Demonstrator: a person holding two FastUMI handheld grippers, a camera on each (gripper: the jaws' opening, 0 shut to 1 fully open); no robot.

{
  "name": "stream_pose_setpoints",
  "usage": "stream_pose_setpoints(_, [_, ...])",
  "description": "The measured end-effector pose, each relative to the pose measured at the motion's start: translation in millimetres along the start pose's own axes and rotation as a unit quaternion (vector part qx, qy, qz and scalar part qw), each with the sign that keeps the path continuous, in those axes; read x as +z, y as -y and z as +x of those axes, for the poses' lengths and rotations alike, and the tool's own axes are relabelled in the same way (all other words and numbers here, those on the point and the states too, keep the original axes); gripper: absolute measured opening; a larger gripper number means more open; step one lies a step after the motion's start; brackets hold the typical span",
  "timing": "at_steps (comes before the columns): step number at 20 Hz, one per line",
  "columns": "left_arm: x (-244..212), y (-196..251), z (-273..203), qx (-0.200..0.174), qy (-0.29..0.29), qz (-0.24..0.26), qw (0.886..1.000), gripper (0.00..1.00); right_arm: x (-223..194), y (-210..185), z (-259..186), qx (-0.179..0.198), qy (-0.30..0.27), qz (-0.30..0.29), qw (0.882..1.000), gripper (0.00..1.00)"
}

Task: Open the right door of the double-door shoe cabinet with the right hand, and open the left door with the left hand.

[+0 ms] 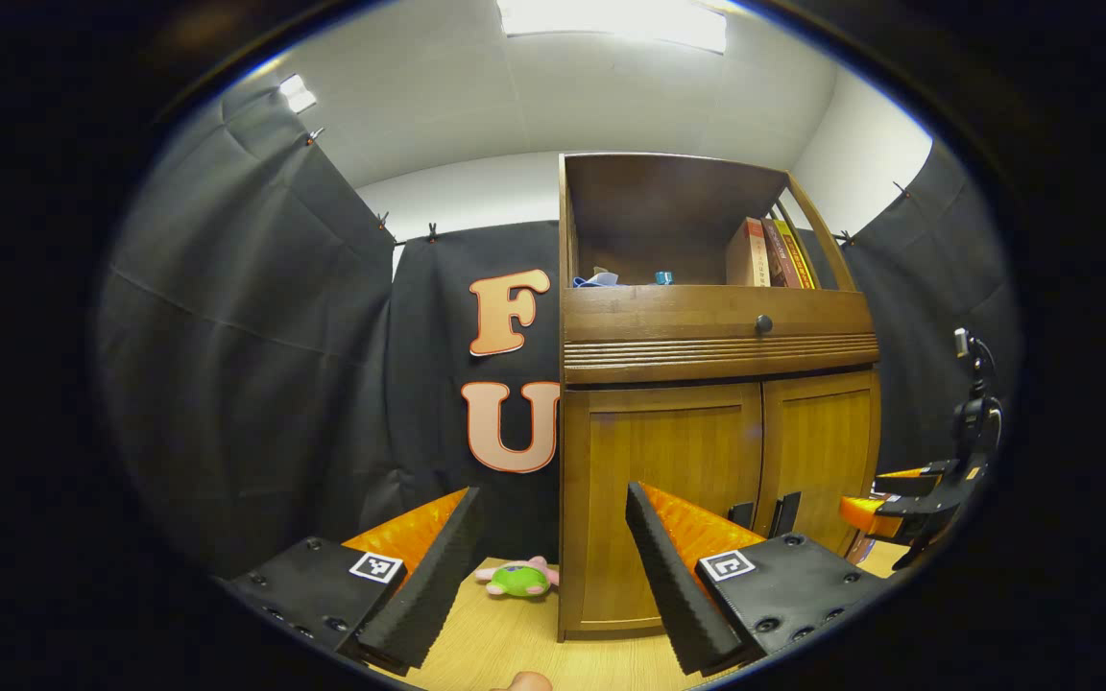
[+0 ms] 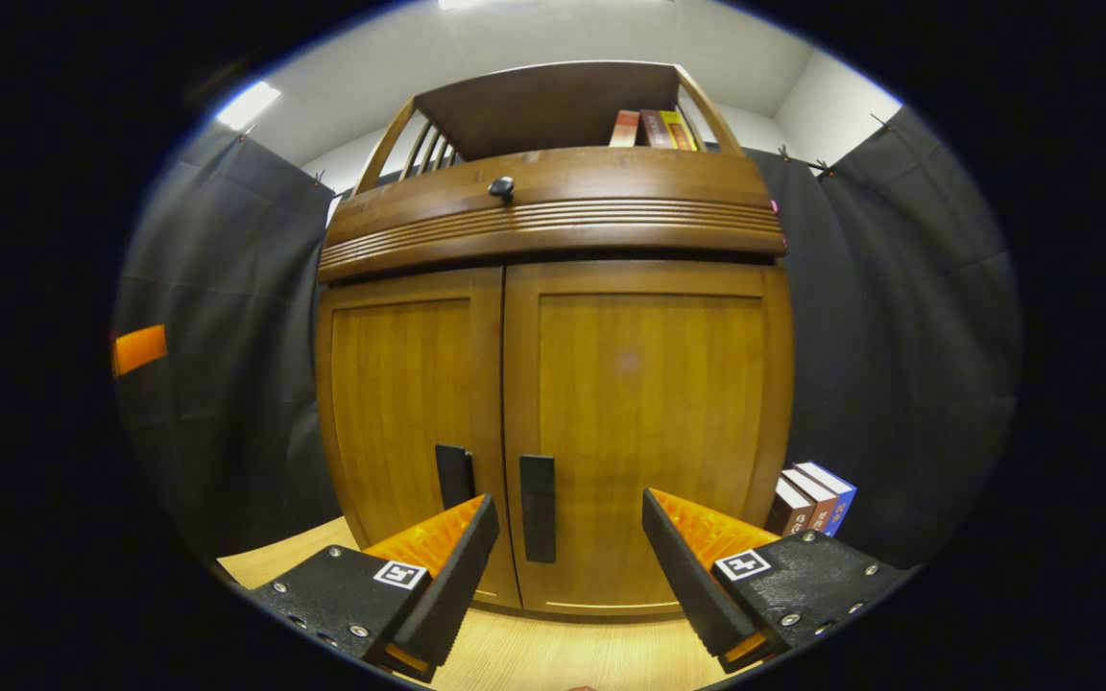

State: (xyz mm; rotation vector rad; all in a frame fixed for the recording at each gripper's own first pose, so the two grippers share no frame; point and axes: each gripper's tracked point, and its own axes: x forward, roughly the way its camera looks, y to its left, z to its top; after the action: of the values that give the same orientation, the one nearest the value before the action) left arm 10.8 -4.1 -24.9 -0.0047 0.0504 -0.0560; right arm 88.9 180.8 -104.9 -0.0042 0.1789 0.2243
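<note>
Both claws released, jaws wide, holding nothing. Right gripper [image 2: 570, 533] faces my shoe cabinet [image 2: 553, 422] square on, both doors shut; right door [image 2: 644, 422] and left door [image 2: 404, 413] meet at a centre seam, right handle [image 2: 538, 508] just beside it between my fingers, left handle [image 2: 454, 476] next to it. Bare gap between fingertips and door face. Books [image 2: 814, 499] stand by the cabinet's right edge. Left gripper [image 1: 553, 537] sits off the cabinet's left corner [image 1: 567, 509], not touching; plush toy [image 1: 519, 579] on floor [image 1: 515, 643] beside that corner.
</note>
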Motion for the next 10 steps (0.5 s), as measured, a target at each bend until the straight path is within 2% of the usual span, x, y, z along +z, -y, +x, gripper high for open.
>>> stream_pose_setpoints(4, [-4.5,-9.0,-0.2,0.002,-0.002,-0.003,1.000,0.95,-20.5,-20.3,30.4,0.008,-0.015,-0.007,1.000,0.94])
stream_pose_setpoints(10, [-12.2,-28.5,-4.0,0.017,-0.005,-0.001,1.000,0.96,-46.7,-18.0,70.5,-0.009,-0.027,-0.006,1.000,0.94])
